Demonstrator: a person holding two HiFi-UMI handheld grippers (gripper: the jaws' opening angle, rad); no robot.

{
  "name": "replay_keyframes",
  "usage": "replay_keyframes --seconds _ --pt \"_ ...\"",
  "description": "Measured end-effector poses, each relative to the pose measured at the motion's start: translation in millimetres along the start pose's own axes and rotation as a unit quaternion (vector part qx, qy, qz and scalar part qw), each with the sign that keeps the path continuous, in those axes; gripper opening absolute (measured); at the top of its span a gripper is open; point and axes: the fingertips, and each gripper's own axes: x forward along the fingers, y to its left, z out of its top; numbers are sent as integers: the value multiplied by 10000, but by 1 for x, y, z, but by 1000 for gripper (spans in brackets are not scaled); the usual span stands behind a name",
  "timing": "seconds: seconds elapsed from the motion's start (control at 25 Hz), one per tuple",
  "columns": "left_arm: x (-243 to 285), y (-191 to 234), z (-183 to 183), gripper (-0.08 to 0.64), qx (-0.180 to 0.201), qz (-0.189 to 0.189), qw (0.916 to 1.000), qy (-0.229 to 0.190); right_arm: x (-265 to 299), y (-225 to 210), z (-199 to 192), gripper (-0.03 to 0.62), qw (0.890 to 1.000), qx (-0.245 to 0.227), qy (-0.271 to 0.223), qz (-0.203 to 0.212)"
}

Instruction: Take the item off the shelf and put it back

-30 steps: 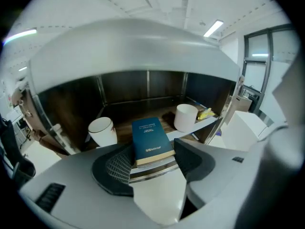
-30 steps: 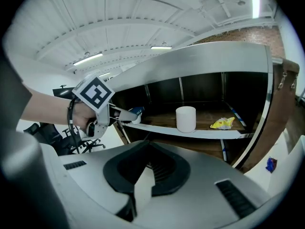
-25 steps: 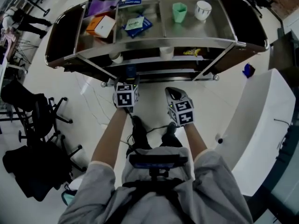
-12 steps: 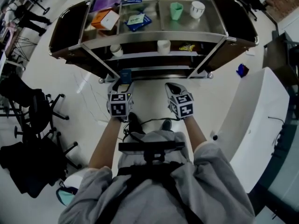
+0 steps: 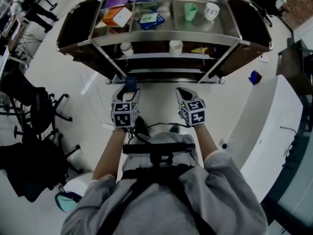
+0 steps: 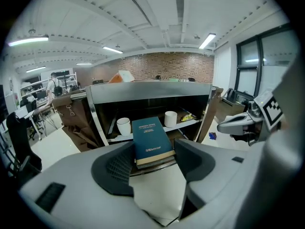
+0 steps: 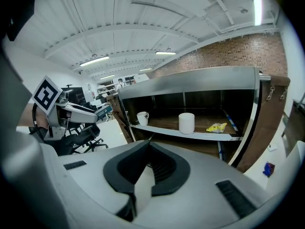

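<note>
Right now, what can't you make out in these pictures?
- Book title: left gripper view, print too small.
- Book's lower end: same view, hidden between the fingers.
- Yellow thing on the shelf: right gripper view, too small to identify.
- What's on the cart bottom level: head view, covered by the levels above.

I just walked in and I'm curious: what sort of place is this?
Probably an open-plan office or lab workspace: black swivel office chairs, a long stainless-steel shelf unit, and a red brick back wall under strip ceiling lights.
</note>
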Motion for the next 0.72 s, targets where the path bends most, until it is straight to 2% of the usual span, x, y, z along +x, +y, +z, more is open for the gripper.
replay_keyframes --seconds 0.24,0.72 --pt "-4 0 -7 267 118 49 9999 52 -3 -1 -1 9 10000 -1 1 -24" --pt "4 -2 -17 267 34 2 9998 174 0 -3 -2 9 10000 -8 65 -31"
